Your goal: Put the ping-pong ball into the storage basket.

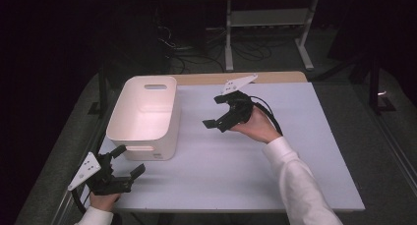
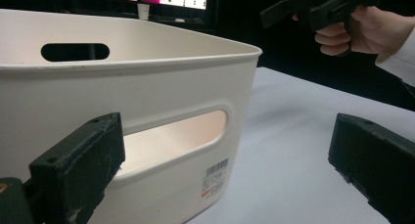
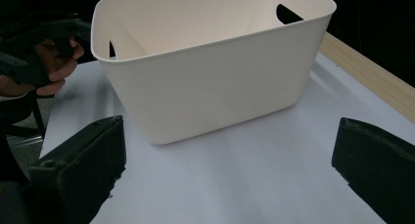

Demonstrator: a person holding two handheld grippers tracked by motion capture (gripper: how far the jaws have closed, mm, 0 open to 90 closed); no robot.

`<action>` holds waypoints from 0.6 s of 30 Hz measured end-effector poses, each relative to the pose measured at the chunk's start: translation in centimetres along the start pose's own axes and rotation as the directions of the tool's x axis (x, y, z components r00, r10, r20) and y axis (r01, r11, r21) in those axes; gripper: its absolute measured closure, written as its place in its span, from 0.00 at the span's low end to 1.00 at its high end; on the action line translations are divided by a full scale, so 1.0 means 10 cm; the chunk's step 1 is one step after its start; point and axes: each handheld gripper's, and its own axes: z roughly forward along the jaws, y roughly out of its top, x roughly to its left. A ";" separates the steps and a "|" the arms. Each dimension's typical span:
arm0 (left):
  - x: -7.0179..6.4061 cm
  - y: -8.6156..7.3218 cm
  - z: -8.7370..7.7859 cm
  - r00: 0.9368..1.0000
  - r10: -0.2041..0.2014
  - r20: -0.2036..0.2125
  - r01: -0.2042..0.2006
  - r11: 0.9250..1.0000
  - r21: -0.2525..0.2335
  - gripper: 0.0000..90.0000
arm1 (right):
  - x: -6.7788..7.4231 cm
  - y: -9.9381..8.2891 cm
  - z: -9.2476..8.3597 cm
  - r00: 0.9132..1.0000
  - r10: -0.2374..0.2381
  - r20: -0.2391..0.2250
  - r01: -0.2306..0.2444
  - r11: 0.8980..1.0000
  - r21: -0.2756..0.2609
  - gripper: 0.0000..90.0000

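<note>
While both grippers stand with their jaws spread wide and nothing between them, the work on the white bin (image 1: 145, 114) looks barely begun. The left gripper (image 1: 129, 160) sits just short of the bin's near end wall, and in the left gripper view its left jaw reaches up in front of the oval handle slot (image 2: 171, 136) cut in that wall, while its right jaw stands well off to the side over the bare white table (image 1: 255, 171). No jaw touches the bin as far as I can tell; the left one is close, but a gap seems to remain.

The right gripper (image 1: 215, 111) hovers above the table off the bin's long side, held in the person's right hand (image 1: 258, 126), with its jaws aimed toward the bin. Seen along those jaws, the bin (image 3: 210, 62) lies ahead and between them, apart from both, with bare tabletop in between.

Inside, the bin looks empty, and it rests flat on the table, upright. My judgement is that this is the approach stage: neither end is gripped, nothing is lifted or shifted. What is left is nearly everything, from closing each gripper on a wall or handle slot, then moving the bin as a pair. A barcode label (image 2: 215, 177) marks the near wall's lower corner.
</note>
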 end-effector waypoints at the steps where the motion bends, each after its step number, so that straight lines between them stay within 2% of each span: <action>1: 0.00 0.00 -0.01 1.000 -0.004 -0.004 0.004 1.000 0.001 0.00 | 0.00 -0.02 -0.02 1.000 0.002 0.002 -0.002 1.000 -0.001 0.00; 5: 0.00 0.00 0.00 1.000 0.003 -0.004 -0.003 1.000 0.010 0.00 | -0.01 -0.11 -0.06 1.000 0.008 0.007 -0.008 1.000 -0.007 0.00; 8: -0.01 -0.01 0.02 1.000 -0.011 0.000 0.011 1.000 0.004 0.00 | -0.02 -0.17 -0.10 1.000 0.018 0.005 -0.018 1.000 -0.013 0.00; 9: -0.02 -0.01 0.03 1.000 -0.005 0.001 0.005 1.000 0.017 0.00 | -0.03 -0.20 -0.12 1.000 0.022 0.005 -0.022 1.000 -0.019 0.00; 18: -0.03 -0.01 0.05 1.000 -0.006 0.005 0.006 1.000 0.023 0.00 | -0.02 -0.32 -0.20 0.999 0.038 0.013 -0.038 0.999 -0.032 0.00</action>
